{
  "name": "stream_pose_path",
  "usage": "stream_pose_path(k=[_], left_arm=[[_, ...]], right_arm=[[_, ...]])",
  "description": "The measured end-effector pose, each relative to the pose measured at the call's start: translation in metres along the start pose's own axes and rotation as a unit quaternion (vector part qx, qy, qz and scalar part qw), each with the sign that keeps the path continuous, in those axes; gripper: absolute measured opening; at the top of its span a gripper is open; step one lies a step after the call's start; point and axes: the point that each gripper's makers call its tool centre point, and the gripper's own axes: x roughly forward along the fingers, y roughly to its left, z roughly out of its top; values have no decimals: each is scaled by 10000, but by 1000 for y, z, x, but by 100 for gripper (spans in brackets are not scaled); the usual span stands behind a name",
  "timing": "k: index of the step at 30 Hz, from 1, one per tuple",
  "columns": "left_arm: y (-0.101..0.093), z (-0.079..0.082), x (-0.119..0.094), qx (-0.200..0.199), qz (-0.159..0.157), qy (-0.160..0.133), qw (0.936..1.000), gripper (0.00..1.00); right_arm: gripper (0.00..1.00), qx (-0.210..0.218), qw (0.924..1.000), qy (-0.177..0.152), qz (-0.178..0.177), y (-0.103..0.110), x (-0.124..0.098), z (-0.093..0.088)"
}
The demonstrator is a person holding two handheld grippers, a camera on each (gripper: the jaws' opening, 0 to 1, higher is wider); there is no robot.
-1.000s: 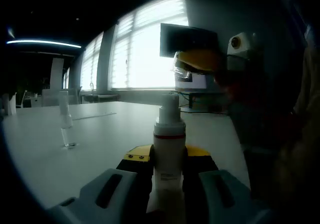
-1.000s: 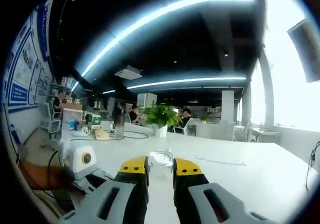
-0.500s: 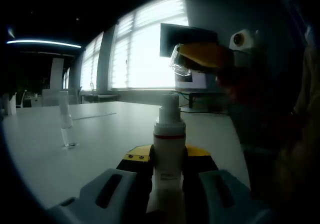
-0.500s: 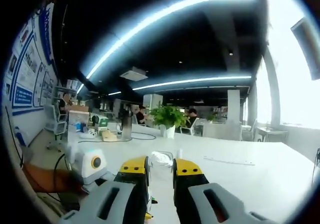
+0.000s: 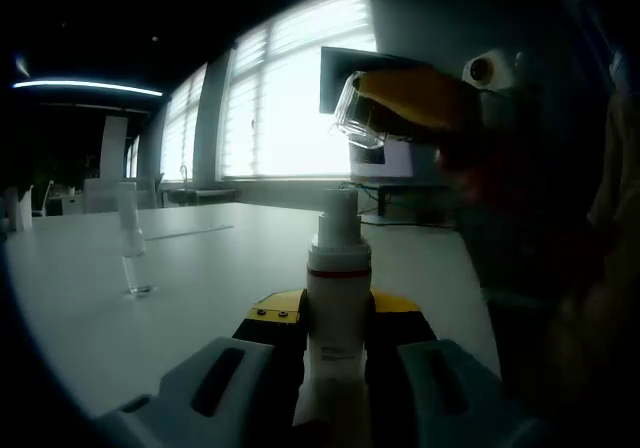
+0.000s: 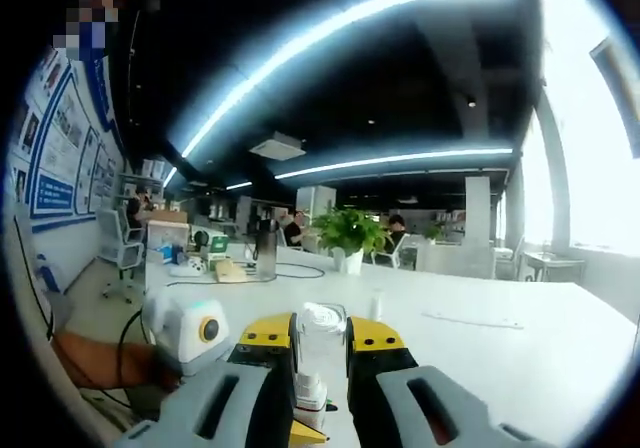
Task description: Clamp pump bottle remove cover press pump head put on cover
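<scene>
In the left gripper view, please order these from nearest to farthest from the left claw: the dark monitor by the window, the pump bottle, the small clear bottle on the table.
1. Pump bottle, clamped between the left claw's jaws.
2. Small clear bottle, standing on the table to the left.
3. Dark monitor, far back by the window.

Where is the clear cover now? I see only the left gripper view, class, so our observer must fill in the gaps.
Observer: In the right gripper view, the clear cover sits between the right gripper's yellow-tipped jaws, which are shut on it.
Operator: Is the pump bottle below it?
Observer: Yes, the pump bottle's white head shows low between those jaws, beneath the cover.
Operator: What lies beyond the table on that side?
Observer: A potted plant stands at the white table's far end.
Operator: And the left gripper?
Observer: Its body appears at lower left of that view.
</scene>
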Motion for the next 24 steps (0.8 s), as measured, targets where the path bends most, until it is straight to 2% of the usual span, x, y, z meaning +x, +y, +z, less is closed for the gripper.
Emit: stream_pose_path(k=[7, 24], left_arm=[[0, 0, 0, 9, -1, 0, 10000, 13], [0, 0, 1, 2, -1, 1, 10000, 13]], right_arm=[[14, 97, 9998, 149, 20, 1, 4, -10], [14, 189, 9990, 384, 92, 8, 8, -19]])
